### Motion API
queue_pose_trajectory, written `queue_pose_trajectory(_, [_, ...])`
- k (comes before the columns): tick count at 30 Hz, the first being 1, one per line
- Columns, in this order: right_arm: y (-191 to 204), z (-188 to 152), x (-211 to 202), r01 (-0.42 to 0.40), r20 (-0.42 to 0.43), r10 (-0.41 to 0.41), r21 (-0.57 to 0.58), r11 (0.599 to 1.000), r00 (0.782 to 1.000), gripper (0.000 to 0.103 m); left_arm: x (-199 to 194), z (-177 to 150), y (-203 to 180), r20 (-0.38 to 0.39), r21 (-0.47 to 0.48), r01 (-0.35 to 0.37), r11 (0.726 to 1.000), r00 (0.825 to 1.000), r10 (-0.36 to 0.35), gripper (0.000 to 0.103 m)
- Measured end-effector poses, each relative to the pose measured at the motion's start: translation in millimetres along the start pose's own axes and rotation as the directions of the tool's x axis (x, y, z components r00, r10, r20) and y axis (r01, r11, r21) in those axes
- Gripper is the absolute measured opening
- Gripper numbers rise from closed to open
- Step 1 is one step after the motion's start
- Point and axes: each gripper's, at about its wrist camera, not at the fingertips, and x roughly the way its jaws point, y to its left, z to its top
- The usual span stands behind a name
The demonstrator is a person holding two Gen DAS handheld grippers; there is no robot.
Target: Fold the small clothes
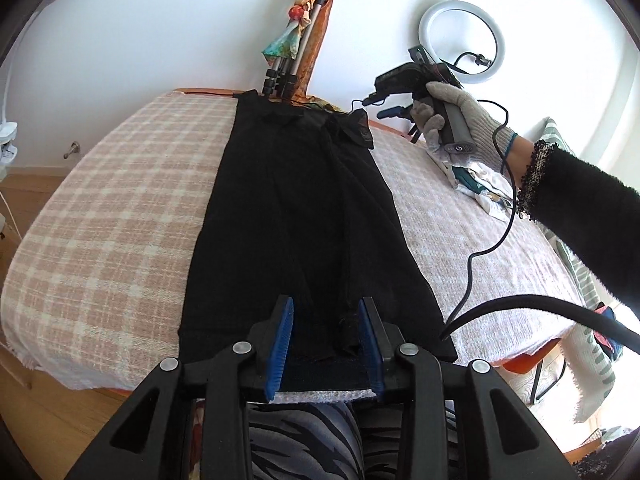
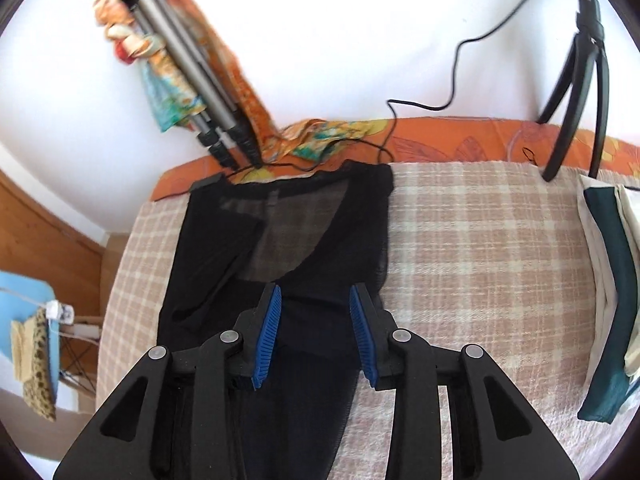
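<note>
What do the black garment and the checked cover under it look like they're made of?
Black garment: thin sheer knit, probably nylon hosiery; the cover's checks show through its upper panel. Matte, limp, lying flat.
Checked cover: woven, slightly fuzzy cloth, probably cotton or a wool blend; pink-and-cream plaid, frayed edge visible in the left wrist view.

A home bedroom, used as a makeshift recording spot. A bed [image 1: 112, 216] covered by a pink-and-cream checked blanket [image 2: 480, 248] over an orange patterned sheet [image 2: 460, 136] fills both views. Plain white wall [image 1: 160, 32] behind, wooden floor [image 1: 36, 184] at the side. A folded tripod [image 2: 188, 64] draped with a colourful scarf [image 2: 168, 104] leans on the wall; a ring light [image 1: 460, 40] stands near it. Folded laundry [image 2: 612, 280] sits on the bed's edge. Black sheer garment [image 1: 296, 216] lies spread on the blanket.
</note>
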Motion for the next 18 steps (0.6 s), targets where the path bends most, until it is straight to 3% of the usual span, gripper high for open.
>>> queue_pose_trajectory(1, [-9,4,4,-0.004,-0.006,0.004,0.034,0.999,1.000,0.037,-4,1,4,0.009,-0.003,-0.018,1.000,1.000,0.018,0.032])
queue_pose_trajectory(3, [-22,10,16,0.001,-0.030,0.001,0.084,0.996,1.000,0.051,-8,3,13,0.021,-0.011,-0.046,0.999,0.999,0.046,0.032])
queue_pose_trajectory(8, [-25,12,43,0.038,-0.052,-0.034,0.067,0.997,0.998,0.051,-8,6,28,0.014,-0.042,-0.079,0.996,0.997,0.079,0.032])
queue_pose_trajectory(10, [-25,10,50,0.013,-0.074,-0.009,0.050,0.999,0.997,0.035,-7,6,32,0.009,-0.047,-0.091,0.995,0.996,0.092,0.032])
queue_pose_trajectory(11, [-22,10,52,0.005,-0.084,-0.002,0.036,0.999,0.996,0.007,-6,6,33,0.007,-0.048,-0.097,0.994,0.995,0.098,0.032])
queue_pose_trajectory(12, [-18,10,53,0.002,-0.094,0.000,0.018,1.000,0.996,0.002,-6,6,35,0.006,-0.050,-0.100,0.994,0.995,0.100,0.032])
queue_pose_trajectory(18, [12,30,47,-0.050,-0.042,0.048,-0.035,0.998,0.998,0.000,-7,7,47,0.010,-0.080,-0.124,0.989,0.992,0.125,0.032])
